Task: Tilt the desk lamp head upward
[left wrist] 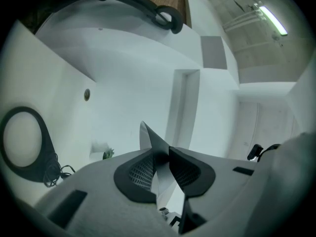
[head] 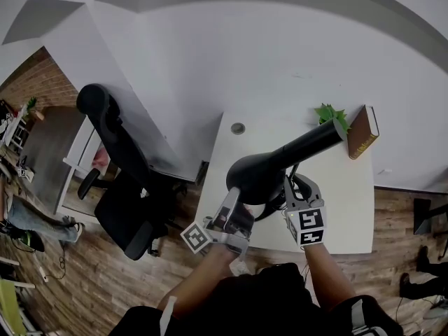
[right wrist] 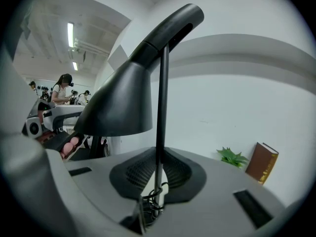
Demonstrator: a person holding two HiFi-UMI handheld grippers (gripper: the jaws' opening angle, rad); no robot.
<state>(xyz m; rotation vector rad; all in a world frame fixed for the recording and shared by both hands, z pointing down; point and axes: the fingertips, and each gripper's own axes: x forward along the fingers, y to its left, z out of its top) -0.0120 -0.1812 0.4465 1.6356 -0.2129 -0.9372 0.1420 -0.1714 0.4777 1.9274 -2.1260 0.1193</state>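
A black desk lamp stands on the white desk. Its cone-shaped head points toward me, and its tube runs back to the right. My left gripper is at the head's near rim. In the left gripper view its pads are shut on the thin rim edge of the shade. My right gripper is beside the head on the right. In the right gripper view it is shut on the thin upright stem, below the lamp head. The ring-shaped base and its cable lie on the desk.
A small green plant and a brown book stand at the desk's back right against the wall. A round cable hole is at the back left. A black office chair stands left of the desk. People work at desks far off.
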